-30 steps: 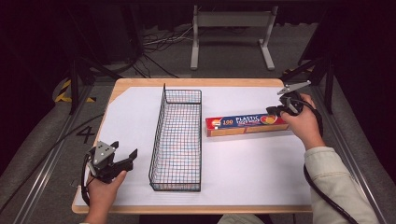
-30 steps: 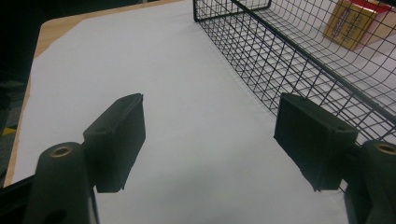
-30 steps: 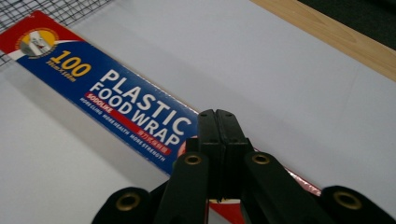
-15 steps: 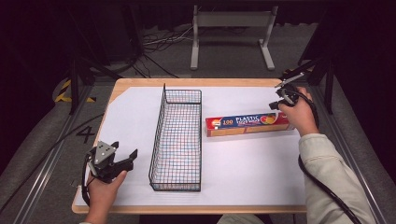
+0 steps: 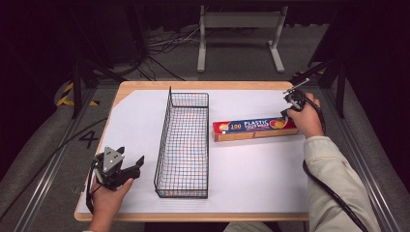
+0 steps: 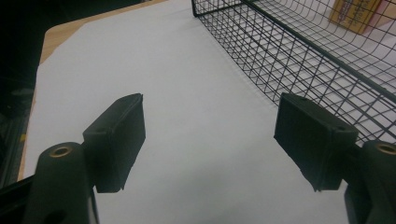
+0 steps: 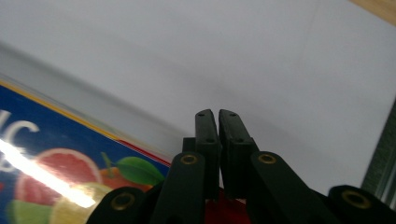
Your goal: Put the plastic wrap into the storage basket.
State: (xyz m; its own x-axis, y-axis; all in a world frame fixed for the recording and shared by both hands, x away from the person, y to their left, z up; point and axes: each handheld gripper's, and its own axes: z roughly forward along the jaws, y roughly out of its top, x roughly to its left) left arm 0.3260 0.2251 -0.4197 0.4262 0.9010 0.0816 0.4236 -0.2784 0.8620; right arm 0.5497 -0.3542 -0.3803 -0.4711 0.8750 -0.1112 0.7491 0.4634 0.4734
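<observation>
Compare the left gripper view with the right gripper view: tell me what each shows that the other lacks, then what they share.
Left gripper view alone: the black wire basket and the left tool, jaws wide apart over bare paper.
Right gripper view alone: the right tool, jaws shut with nothing between them, and the fruit picture on the plastic wrap box.
Both: the plastic wrap box and the white paper sheet.

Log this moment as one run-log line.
right tool: shut, empty, at right end of plastic wrap box | left tool: open, empty, beside wire basket | box: flat on table, outside basket
</observation>
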